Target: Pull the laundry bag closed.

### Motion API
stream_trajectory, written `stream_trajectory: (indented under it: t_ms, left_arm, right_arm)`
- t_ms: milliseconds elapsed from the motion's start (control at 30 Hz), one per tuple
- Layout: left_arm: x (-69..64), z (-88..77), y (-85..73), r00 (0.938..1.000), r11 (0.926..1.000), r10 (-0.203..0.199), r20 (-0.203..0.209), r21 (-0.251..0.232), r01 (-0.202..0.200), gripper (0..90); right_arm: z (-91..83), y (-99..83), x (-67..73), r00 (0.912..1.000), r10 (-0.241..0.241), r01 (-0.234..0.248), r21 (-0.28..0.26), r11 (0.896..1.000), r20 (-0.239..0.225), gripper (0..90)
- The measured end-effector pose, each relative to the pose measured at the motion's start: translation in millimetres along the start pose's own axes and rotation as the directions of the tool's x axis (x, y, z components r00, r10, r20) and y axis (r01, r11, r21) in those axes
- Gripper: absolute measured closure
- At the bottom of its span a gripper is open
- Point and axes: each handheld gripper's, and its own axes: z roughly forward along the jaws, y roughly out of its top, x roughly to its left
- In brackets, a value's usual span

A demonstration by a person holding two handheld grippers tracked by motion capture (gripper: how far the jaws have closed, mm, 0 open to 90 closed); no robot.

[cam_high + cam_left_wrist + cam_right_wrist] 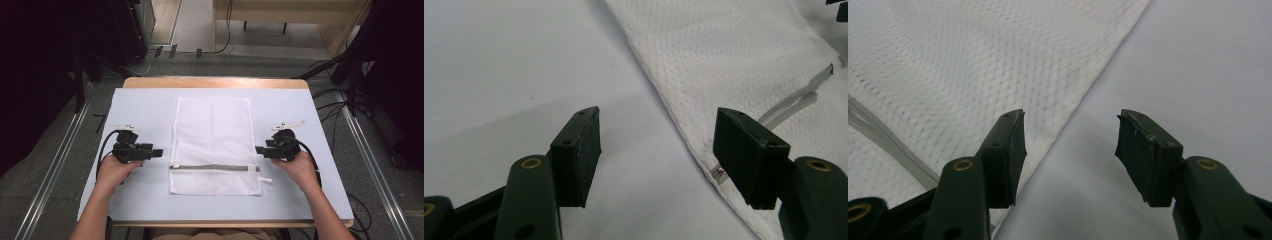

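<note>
1. High view: a flat white rectangular mesh laundry bag point(214, 142) lies at the centre of a pale grey sheet-covered table point(145, 105), its long sides running from 12 o'clock to 6 o'clock.
2. A grey zipper point(214, 167) crosses the bag from side to side near its 6 o'clock end, with a small white pull tab point(265, 179) sticking out at the bag's lower 3 o'clock corner.
3. The black left gripper point(159, 152) sits at 9 o'clock of the bag, held in a person's left hand point(114, 170), pointing toward 3 o'clock, its tip just beside the bag's edge and apart from it.
4. The black right gripper point(259, 149) sits at 3 o'clock of the bag, held in the right hand point(299, 169), pointing toward 9 o'clock, its tip at the bag's edge.
5. Left gripper view: the left gripper point(659, 150) has its jaws spread wide with nothing between them; bare table shows in the gap.
6. The bag's hemmed edge point(684, 135) runs diagonally from 12 o'clock to 5 o'clock, passing behind the jaw at 3 o'clock; the zipper end point(719, 172) peeks out beside that jaw.
7. Right gripper view: the right gripper point(1070, 150) has its jaws parted and gripping nothing.
8. The mesh bag point(973, 65) covers the area from 9 o'clock to 12 o'clock, and its edge passes behind the jaw at 9 o'clock; the other jaw is over bare table point(1208, 75).
</note>
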Motion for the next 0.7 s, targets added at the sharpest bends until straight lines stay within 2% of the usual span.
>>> stream_trajectory:
  t_ms: [200,333,700]
  left_arm:
    - [-2.2,2.4,3.0,0.9999,0.9999,0.014,-0.004,0.006,-0.014,35.9]
    - [-1.5,4.4,4.1,1.0,1.0,0.008,-0.005,0.005,-0.008,35.8]
    - [-2.2,6.8,5.1,1.0,1.0,0.004,-0.007,-0.002,-0.004,35.3]
  right_arm:
    - [-0.8,-1.2,1.2,1.0,0.002,-0.002,0.008,1.0,0.002,45.5]
    - [-2.0,-2.7,1.7,1.0,0.006,-0.006,0.012,1.0,0.0,45.4]
    - [-3.6,-4.9,5.0,0.9997,-0.024,0.024,0.008,1.0,0.011,43.9]
